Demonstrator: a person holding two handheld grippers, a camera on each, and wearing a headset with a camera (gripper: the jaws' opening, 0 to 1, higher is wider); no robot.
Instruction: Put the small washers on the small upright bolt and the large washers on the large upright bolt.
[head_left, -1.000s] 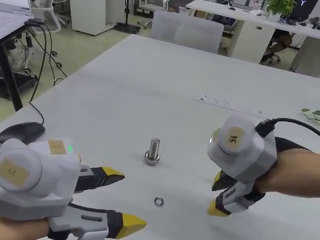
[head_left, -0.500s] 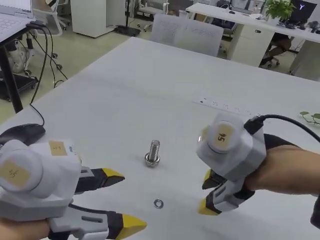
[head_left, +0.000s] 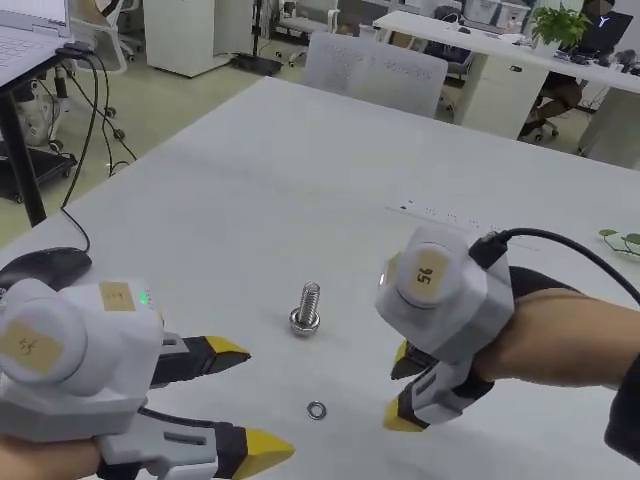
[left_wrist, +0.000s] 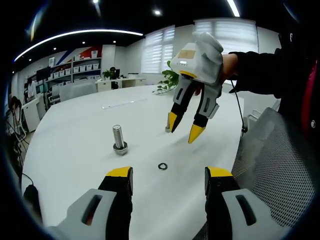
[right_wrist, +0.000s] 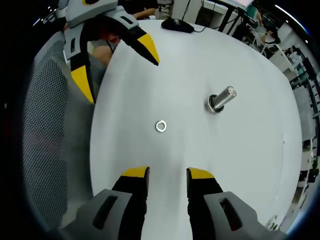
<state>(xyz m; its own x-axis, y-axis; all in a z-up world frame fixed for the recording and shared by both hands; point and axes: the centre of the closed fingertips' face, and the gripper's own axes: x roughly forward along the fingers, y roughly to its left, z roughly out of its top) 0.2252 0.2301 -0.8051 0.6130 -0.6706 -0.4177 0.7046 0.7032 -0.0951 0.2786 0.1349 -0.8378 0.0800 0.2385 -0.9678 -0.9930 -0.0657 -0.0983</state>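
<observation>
Silver-grey, a small washer is seen lying flat on the surface near the upright bolt, between the left gripper, its fingers spread wide and empty, and the right gripper, its fingers narrowly parted on nothing. Being thin and flat on a smooth top, the washer could be skidded away rather than caught if fingers are closed too steeply, and the bolt could be knocked over. The pale grey surface is set in an open office with desks, a chair and trailing cables.
</observation>
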